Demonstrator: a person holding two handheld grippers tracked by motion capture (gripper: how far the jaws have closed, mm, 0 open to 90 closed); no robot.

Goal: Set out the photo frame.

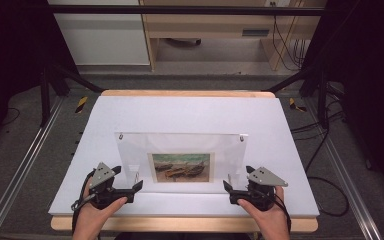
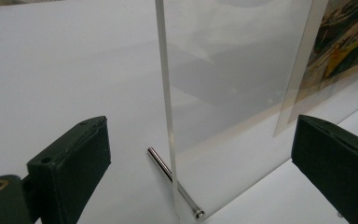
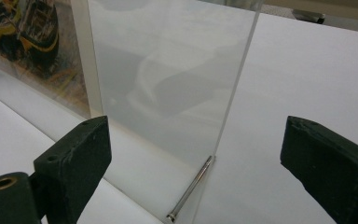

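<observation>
Since both my left gripper [image 1: 136, 186] and right gripper [image 1: 228, 187] stand released, I judge the upright clear acrylic picture frame [image 1: 180, 150] stiff, slippery, scratch-prone; I'd clamp its side edges low.

Both gripper views crop the acrylic frame's [image 2: 223, 93] top edge

Stood upright on the white table [image 1: 190, 112]: a clear acrylic frame [image 1: 180, 145], two small studs at the top corners, a print of beached boats [image 1: 181, 167] sandwiched low in the middle. Rested on thin metal pins [image 2: 172, 173] through the bottom corners. Seemingly leaned back a little. Touched by nothing.
</observation>
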